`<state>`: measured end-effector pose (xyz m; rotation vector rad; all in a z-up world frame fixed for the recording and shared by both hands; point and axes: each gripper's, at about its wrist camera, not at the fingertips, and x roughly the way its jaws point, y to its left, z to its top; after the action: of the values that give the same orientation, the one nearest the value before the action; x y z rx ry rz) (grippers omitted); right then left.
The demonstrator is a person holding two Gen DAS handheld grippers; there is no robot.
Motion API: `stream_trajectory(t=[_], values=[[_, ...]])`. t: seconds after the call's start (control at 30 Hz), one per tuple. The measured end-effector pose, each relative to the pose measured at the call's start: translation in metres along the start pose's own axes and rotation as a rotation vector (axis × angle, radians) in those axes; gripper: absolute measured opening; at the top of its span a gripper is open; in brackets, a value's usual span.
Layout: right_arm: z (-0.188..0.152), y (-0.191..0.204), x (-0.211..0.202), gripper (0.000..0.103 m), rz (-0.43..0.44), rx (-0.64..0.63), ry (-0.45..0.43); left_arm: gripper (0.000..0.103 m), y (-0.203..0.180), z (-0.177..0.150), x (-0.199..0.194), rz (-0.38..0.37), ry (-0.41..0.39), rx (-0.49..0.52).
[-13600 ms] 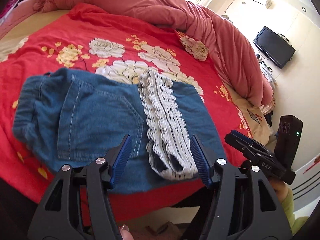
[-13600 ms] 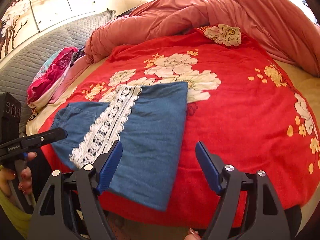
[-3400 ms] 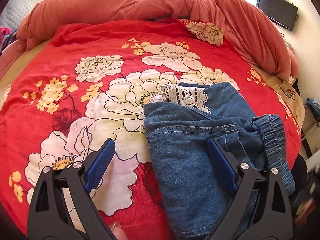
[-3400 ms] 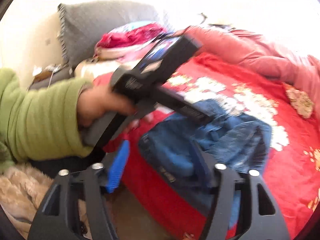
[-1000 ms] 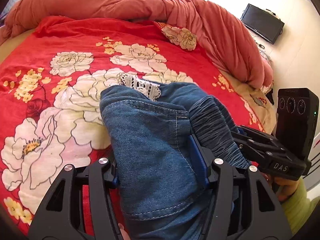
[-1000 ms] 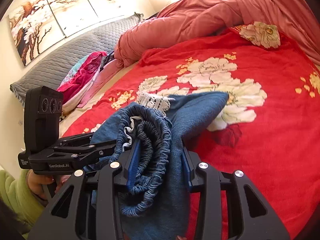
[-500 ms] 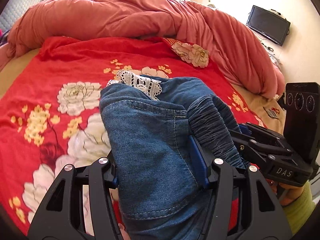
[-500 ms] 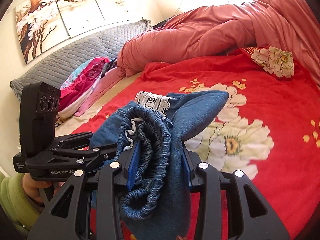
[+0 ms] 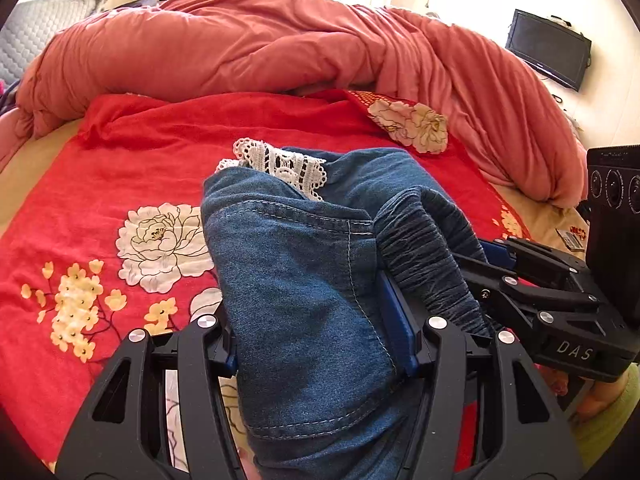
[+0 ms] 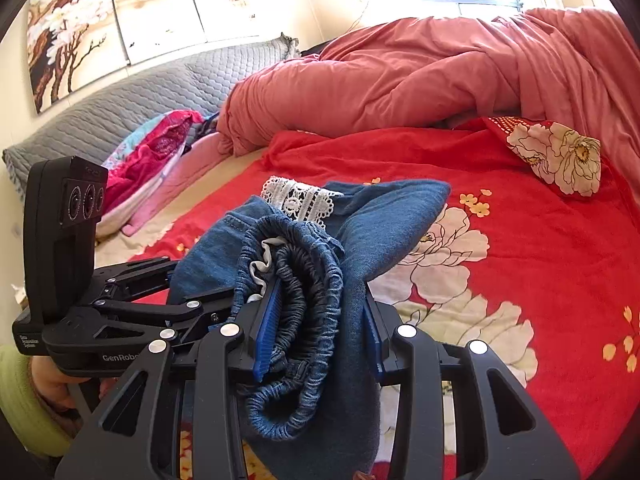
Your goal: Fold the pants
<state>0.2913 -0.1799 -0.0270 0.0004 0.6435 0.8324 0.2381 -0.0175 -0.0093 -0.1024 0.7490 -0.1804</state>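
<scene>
The folded blue denim pants (image 9: 304, 280) with white lace trim (image 9: 280, 164) are held off the red floral bedspread (image 9: 140, 152). My left gripper (image 9: 316, 320) is shut on the denim bundle at its near end. My right gripper (image 10: 320, 316) is shut on the gathered elastic waistband (image 10: 296, 280) and the fold beside it. In the left wrist view the right gripper (image 9: 496, 264) clamps the bundle's right side. In the right wrist view the left gripper (image 10: 188, 284) clamps its left side.
A bunched salmon-pink duvet (image 9: 260, 44) lies across the far side of the bed. A grey quilted pillow (image 10: 132, 100) and pink clothes (image 10: 156, 152) sit at the head end. A black TV (image 9: 548, 48) hangs on the right wall.
Both grippers have carried the folded pants higher and further over the bed. The bedspread's flowers have slid down and away in both views. Both grips are unchanged.
</scene>
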Motion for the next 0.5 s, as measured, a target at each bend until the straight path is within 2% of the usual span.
stream_trajectory(t=[0.2, 0.4, 0.5], values=[[-0.004, -0.006, 0.013, 0.035, -0.008, 0.012, 0.016, 0.049, 0.006, -0.003, 0.011, 0.014, 0.000, 0.007], [-0.013, -0.015, 0.026, 0.037, -0.051, 0.060, 0.089, 0.049, 0.008, -0.009, 0.023, 0.029, 0.036, 0.002], [-0.018, -0.019, 0.029, 0.046, -0.096, 0.078, 0.122, 0.049, 0.011, -0.012, 0.026, 0.046, 0.053, -0.006]])
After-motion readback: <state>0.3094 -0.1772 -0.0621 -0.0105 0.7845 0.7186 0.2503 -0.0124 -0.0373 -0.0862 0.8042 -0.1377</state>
